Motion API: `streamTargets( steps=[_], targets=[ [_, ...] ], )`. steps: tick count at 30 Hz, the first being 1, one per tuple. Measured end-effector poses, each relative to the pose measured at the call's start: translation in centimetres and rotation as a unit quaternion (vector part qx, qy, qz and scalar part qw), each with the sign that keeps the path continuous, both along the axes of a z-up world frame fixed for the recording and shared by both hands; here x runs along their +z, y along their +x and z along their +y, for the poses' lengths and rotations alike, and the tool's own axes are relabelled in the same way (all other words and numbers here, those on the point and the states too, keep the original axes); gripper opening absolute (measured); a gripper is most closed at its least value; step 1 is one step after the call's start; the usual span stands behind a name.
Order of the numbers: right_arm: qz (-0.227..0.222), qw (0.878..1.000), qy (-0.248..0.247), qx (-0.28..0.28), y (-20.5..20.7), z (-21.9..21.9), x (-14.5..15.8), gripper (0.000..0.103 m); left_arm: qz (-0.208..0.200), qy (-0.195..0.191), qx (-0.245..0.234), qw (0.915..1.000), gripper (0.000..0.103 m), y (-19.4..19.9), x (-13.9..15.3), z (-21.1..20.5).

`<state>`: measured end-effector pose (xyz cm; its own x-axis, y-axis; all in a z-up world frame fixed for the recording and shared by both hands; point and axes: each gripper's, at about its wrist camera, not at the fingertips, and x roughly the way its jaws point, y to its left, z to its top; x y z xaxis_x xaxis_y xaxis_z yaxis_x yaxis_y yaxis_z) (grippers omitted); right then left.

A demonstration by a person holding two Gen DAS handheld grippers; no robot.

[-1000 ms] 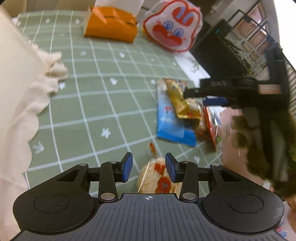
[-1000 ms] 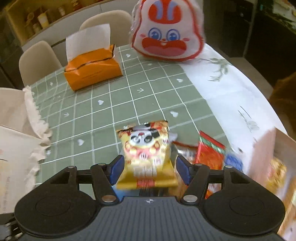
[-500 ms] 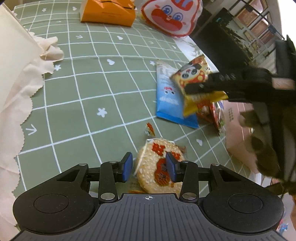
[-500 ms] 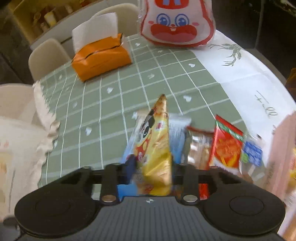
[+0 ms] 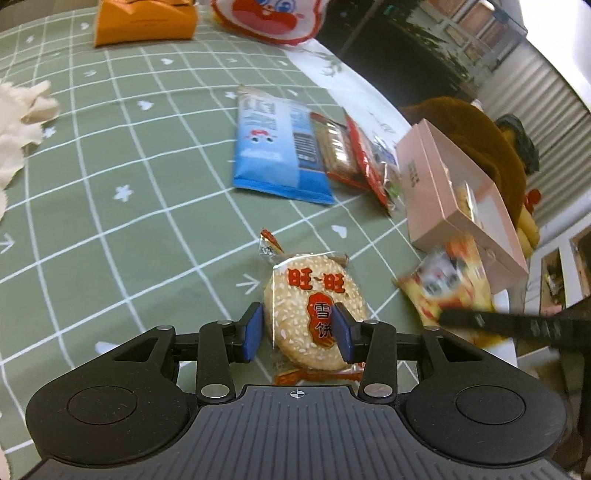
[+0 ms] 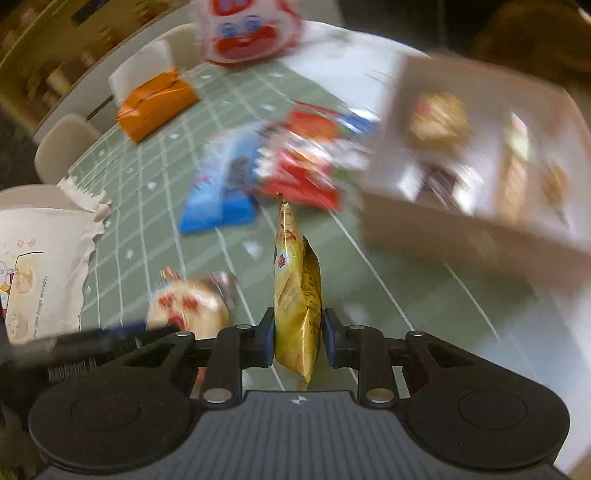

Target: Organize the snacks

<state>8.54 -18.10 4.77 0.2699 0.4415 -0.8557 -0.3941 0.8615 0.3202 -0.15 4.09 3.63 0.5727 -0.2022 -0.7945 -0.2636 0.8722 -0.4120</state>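
The right gripper (image 6: 297, 339) has swung away from the snack pile toward the pink box (image 5: 448, 192), carrying the yellow foil packet (image 6: 297, 291) edge-on; its jaws pinch the crinkled packet at its lower end, easing slightly apart yet pressing its sides, and the packet is clear of the counter (image 5: 155, 192). The left gripper (image 5: 297, 334) has slid up to the round rice cracker (image 5: 314, 306), a sesame-speckled disc in clear glossy wrap with red characters, lying flat on the green gridded cloth. Its jaws stand spread on either side of the cracker's near half, blue pads not visibly pressing. Further off lie a flat blue pouch (image 5: 275, 147), smooth and rectangular, and just beside it red-edged wrappers (image 5: 364, 155) leaning by the box. The box is matte card, open-topped, holding small wrapped pieces. An orange tissue pack (image 5: 144, 22) sits at the far edge.
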Motion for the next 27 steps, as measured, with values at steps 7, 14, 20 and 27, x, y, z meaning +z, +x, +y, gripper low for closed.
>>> streamTargets(
  steps=[7,14,20,27],
  targets=[
    [-0.065,0.995,-0.062,-0.050,-3.1,-4.1,0.3,0.052,-0.004,0.031,-0.008,0.9995,0.049,1.5,0.2,-1.3],
    [-0.060,0.995,-0.046,-0.066,-3.7,-4.4,0.0,0.054,-0.022,0.081,-0.012,0.9964,0.049,1.2,1.8,-2.9],
    [-0.030,0.992,-0.033,-0.114,-3.5,-4.8,-1.0,0.058,-0.021,0.175,-0.059,0.9826,0.049,1.6,2.3,-6.3],
    [-0.048,0.989,-0.069,-0.122,-3.3,-4.6,0.1,0.058,-0.029,0.183,-0.094,0.9781,0.055,1.9,1.4,-7.5]
  ],
)
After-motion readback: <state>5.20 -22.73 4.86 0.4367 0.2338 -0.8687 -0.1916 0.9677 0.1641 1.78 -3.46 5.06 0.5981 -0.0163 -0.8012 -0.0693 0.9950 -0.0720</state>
